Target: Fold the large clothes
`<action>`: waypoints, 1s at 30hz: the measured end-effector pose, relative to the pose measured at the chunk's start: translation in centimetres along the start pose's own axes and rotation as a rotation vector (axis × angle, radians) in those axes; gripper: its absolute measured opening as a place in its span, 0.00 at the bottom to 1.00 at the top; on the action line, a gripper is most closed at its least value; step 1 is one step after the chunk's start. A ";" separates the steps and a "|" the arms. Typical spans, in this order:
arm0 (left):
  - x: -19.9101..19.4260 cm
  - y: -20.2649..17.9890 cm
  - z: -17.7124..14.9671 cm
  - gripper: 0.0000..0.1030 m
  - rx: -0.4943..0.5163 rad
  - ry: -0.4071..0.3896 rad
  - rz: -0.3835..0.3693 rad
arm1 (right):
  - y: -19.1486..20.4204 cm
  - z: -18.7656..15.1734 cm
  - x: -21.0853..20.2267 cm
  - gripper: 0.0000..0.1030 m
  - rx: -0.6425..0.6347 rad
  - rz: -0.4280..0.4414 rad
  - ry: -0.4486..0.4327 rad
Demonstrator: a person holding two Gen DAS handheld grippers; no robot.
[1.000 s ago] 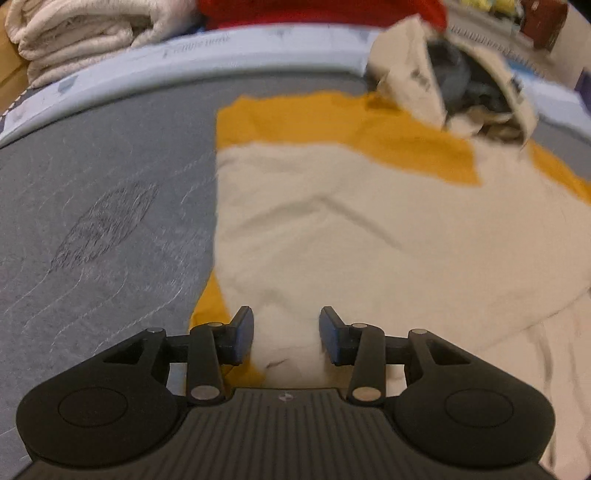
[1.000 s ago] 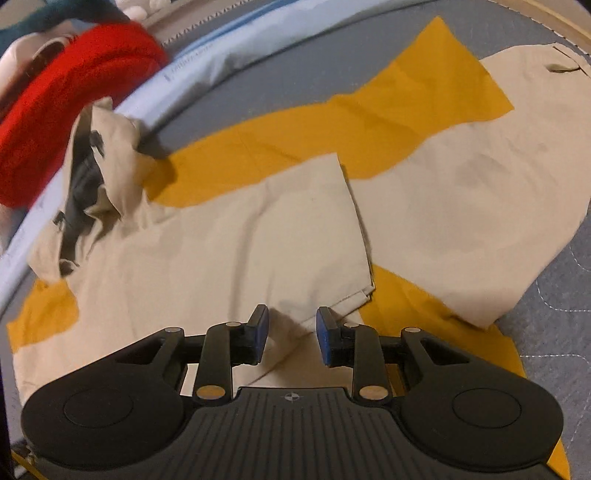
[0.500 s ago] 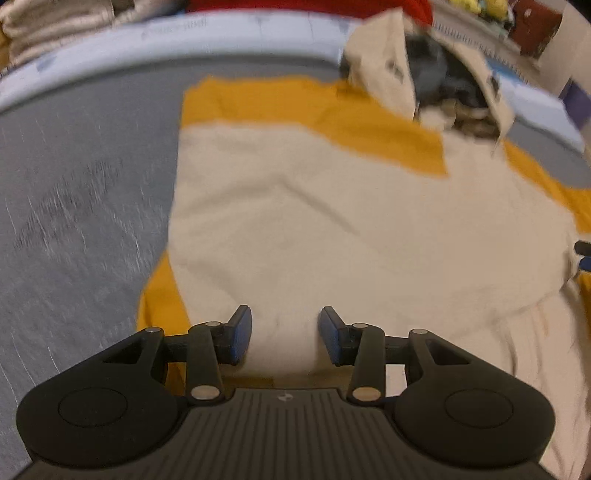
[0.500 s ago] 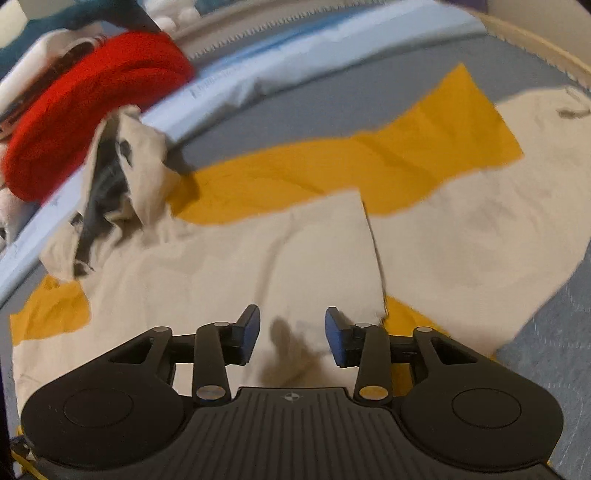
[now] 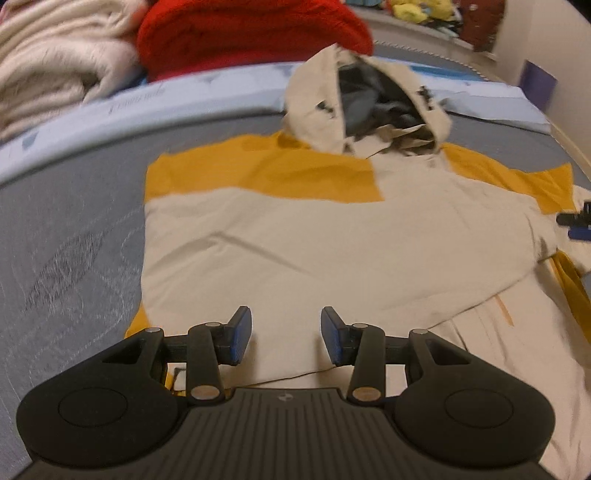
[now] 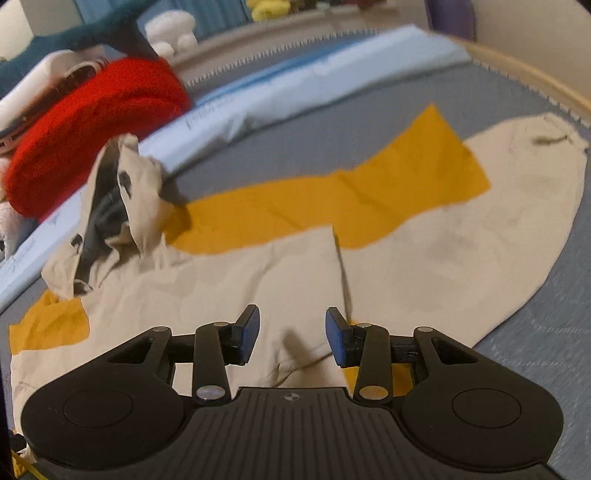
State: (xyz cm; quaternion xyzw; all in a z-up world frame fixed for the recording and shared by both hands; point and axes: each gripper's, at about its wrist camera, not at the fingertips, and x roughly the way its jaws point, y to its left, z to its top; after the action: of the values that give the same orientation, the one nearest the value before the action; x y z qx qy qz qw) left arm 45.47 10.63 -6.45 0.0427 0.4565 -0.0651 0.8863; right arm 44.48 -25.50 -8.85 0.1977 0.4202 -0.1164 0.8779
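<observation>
A cream and mustard-yellow hooded jacket (image 5: pixel 314 240) lies flat on a grey mattress (image 5: pixel 66 240), hood (image 5: pixel 369 99) at the far end, left side folded over the body. My left gripper (image 5: pixel 286 339) is open and empty above the near hem. In the right wrist view the jacket (image 6: pixel 258 273) shows with its right sleeve (image 6: pixel 498 221) spread out to the right and the hood (image 6: pixel 110 210) at the left. My right gripper (image 6: pixel 291 339) is open and empty over the folded panel's edge. Its tip shows at the right edge of the left wrist view (image 5: pixel 576 221).
A red folded garment (image 5: pixel 251 33) and a cream blanket pile (image 5: pixel 55 62) lie behind a pale blue sheet edge (image 5: pixel 147 99) at the far side. The red garment (image 6: pixel 96 122) and soft toys (image 6: pixel 170 29) show in the right wrist view. Bare grey mattress (image 6: pixel 554 350) lies right of the sleeve.
Both grippers have pulled back and risen, so more of the jacket and the far pile shows. Both stay open and empty. The jacket has not moved.
</observation>
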 end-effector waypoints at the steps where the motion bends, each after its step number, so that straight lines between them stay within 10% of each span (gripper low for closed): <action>1: -0.2 -0.5 -0.1 0.45 0.008 -0.008 0.001 | -0.2 0.1 -0.5 0.40 -0.004 0.003 -0.018; 11: -1.2 -3.3 -0.7 0.45 0.029 -0.046 -0.029 | -2.8 0.1 -4.7 0.40 -0.057 0.014 -0.158; 14: -1.3 -3.9 -0.6 0.45 0.032 -0.051 -0.042 | -5.0 0.5 -5.5 0.21 -0.026 0.028 -0.177; 30: 0.3 -4.7 -0.2 0.45 0.040 -0.034 -0.048 | -24.2 4.8 -6.1 0.17 0.268 -0.194 -0.285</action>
State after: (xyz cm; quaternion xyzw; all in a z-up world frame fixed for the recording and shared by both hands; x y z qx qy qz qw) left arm 44.81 6.03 -6.87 0.0484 0.4410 -0.0960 0.8911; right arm 35.02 -49.06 -7.43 0.2528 0.2897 -0.2819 0.8790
